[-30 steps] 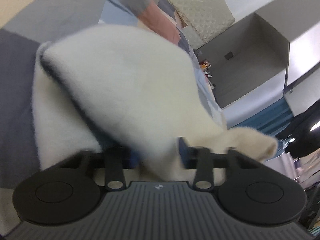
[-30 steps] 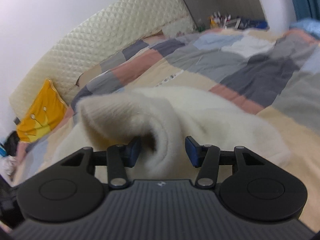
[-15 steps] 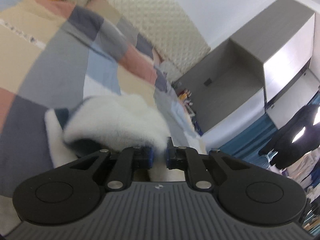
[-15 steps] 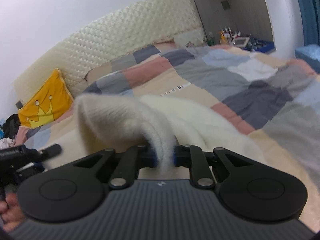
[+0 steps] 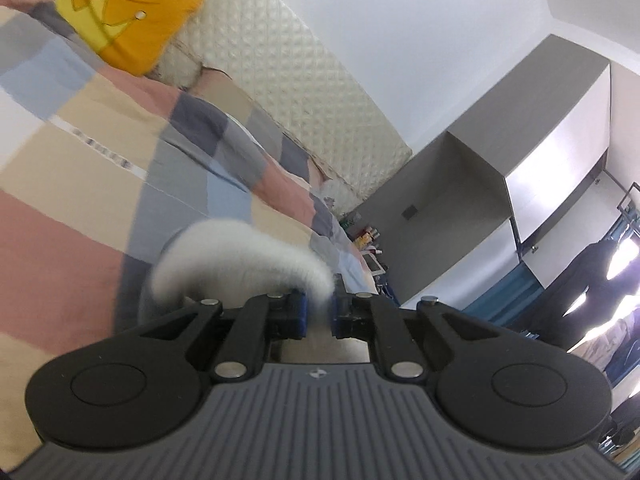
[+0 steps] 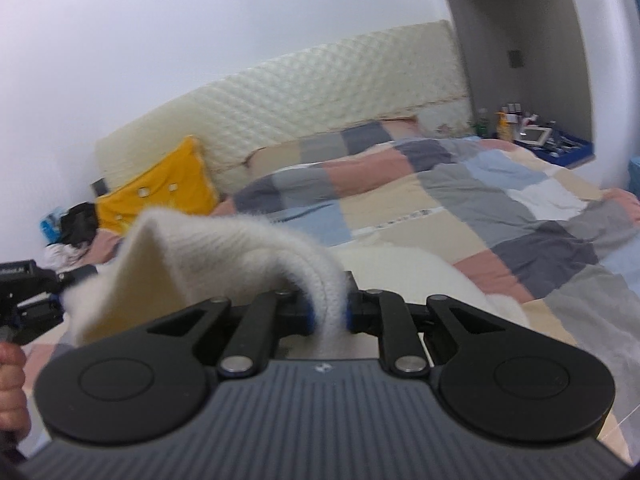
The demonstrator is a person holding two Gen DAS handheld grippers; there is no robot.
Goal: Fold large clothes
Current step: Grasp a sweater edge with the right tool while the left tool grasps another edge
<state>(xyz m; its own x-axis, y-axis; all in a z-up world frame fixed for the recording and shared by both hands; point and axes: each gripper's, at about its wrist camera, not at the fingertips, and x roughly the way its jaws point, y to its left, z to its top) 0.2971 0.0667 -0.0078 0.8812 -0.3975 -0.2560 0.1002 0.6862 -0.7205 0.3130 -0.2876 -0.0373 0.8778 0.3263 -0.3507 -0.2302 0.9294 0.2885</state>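
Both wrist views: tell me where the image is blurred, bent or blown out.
Left wrist view: patchwork quilt and white fleece garment smeared by motion; window light blown out; fisheye tilts the wardrobe. Right wrist view: the garment soft, the headboard bowed.

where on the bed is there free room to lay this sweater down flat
The patchwork quilt is bare from the white sweater out to the headboard. It is crowded by the yellow pillow and on the cluttered nightstand.
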